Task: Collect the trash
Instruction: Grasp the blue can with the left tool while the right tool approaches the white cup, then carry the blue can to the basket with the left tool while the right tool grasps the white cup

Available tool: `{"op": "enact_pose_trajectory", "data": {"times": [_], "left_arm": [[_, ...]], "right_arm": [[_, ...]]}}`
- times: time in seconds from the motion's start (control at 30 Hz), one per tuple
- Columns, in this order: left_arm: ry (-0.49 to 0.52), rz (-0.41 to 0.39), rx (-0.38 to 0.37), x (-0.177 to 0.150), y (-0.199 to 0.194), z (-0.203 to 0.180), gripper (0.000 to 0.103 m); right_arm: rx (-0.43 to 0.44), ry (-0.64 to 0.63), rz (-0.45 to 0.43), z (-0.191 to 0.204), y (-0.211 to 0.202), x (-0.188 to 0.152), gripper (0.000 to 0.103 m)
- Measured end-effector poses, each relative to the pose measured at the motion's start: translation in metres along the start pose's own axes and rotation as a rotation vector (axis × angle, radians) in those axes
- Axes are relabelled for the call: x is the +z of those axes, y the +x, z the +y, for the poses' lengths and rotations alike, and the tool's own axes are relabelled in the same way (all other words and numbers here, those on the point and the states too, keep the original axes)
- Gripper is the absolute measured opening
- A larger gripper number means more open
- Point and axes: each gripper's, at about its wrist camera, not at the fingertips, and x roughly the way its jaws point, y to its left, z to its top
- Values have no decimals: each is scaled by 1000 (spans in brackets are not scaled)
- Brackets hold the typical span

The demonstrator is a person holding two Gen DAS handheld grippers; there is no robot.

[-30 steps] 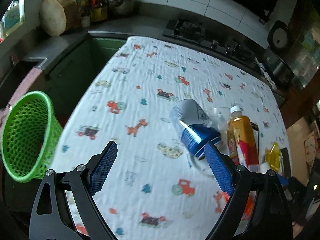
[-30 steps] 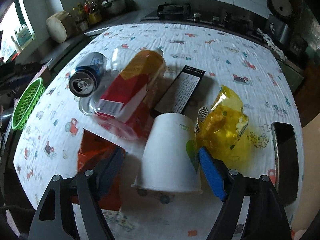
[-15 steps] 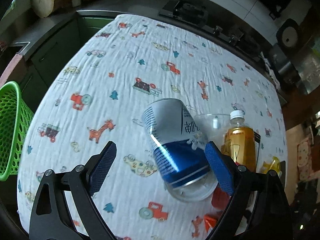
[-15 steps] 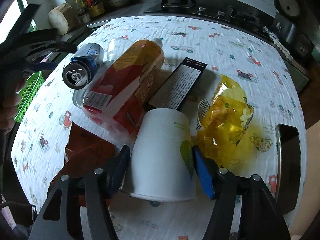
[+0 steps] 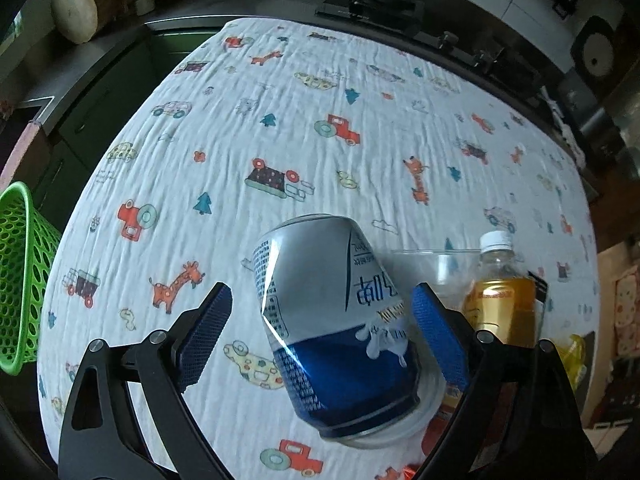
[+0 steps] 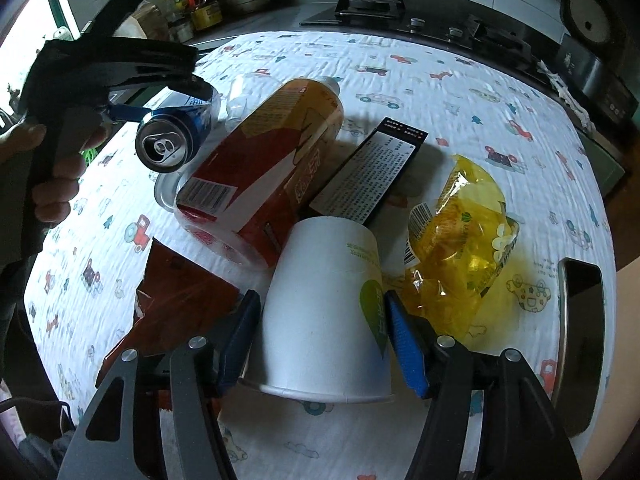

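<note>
Straddling the blue-and-silver drink can [image 5: 340,320] with the left gripper [image 5: 320,332], jaws wide, can lying on the near tablecloth [image 5: 320,120]; likely light, thin-walled, slippery, best taken mid-body. Closing narrowly around the white paper cup [image 6: 324,312] with the right gripper [image 6: 320,340]; grip uncertain.

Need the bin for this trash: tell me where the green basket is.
In the left wrist view the green basket sits at the far left edge, off the table's left side and below its top, left of the can.
</note>
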Motion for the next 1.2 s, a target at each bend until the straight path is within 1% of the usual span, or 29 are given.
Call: {"op": "enact_pose_trajectory", "data": {"times": [0.33,0.43,0.47,0.67,1.0,1.2], "left_arm": [[3,18,25,-1,11,-7,90],[3,19,10,-1,13,-7,87],[3,20,5,-1,14,-7,81],[4,14,-28,-3,12,-6,80],[48,-25,-72,-17,-13,0,79],[51,-59,-101,-28,-39,17,79]], "right_arm": [[9,3,-6,-2,0,-1,61],[9,4,-8,-2,0,-1,61],[9,6,-9,-2,-1,-1,61],[11,18,-15,-1,-3,-2,60],[11,21,-56,10,-25,-4,60],[1,13,-88,22,-43,-4,60]]}}
